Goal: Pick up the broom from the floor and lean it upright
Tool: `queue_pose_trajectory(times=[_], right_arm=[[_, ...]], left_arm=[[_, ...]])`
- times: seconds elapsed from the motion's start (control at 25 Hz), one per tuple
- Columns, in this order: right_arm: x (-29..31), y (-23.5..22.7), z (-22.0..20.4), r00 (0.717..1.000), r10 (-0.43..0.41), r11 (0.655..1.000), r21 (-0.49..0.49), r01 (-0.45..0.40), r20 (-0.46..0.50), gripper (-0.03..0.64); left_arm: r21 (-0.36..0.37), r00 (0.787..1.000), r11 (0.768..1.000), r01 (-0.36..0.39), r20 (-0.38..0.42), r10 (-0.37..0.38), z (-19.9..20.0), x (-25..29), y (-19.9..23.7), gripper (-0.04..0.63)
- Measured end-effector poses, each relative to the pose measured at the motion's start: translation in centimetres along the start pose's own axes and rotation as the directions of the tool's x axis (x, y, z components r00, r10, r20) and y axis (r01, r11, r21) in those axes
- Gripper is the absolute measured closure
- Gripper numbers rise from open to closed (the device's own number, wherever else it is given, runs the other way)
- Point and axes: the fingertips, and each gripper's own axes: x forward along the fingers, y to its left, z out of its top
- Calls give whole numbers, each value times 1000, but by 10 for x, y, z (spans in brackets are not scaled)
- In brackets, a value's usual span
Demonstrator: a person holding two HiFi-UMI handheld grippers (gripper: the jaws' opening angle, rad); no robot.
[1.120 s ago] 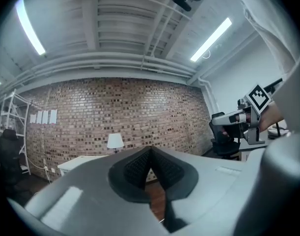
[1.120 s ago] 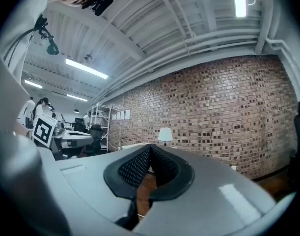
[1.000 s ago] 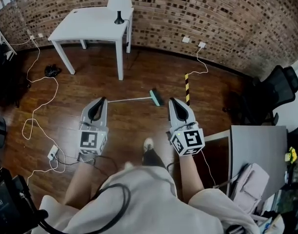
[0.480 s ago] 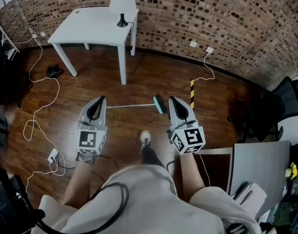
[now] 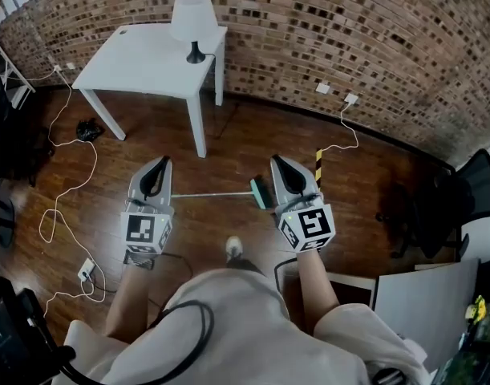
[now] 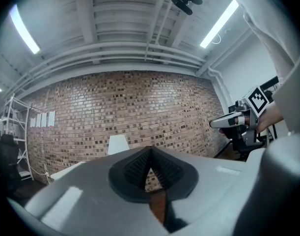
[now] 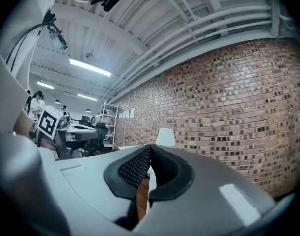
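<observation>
Claws: left claw point(image 5: 162, 160) and right claw point(image 5: 275, 160) are both pinched together, holding nothing | Broom: the broom point(image 5: 216, 194) lies flat on the floor point(image 5: 245, 139), middle of the frame, between the two claws, brush end beside the right claw | Step: get to the broom | Tip: open one claw wide, go low, grab the thin stick squarely.

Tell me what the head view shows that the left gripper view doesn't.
Only the head view: the broom lying on the floor and the person's shoe. Only the left gripper view: the ceiling lights. Both: the brick wall, lamp, table and right gripper.
</observation>
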Motion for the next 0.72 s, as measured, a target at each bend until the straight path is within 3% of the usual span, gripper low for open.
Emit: queue_pose_trajectory(times=[0.28,0.72], right_arm=[[39,-60,-8,1000,-12,1000,4,12,-16,603],[105,-66,-26,998,-48,998,32,50,-45,603]], left_arm=[[-3,1000,1000,-7,1,7,1,69,0,594],[5,997,1000,26,-67,-25,-29,107,52,594]])
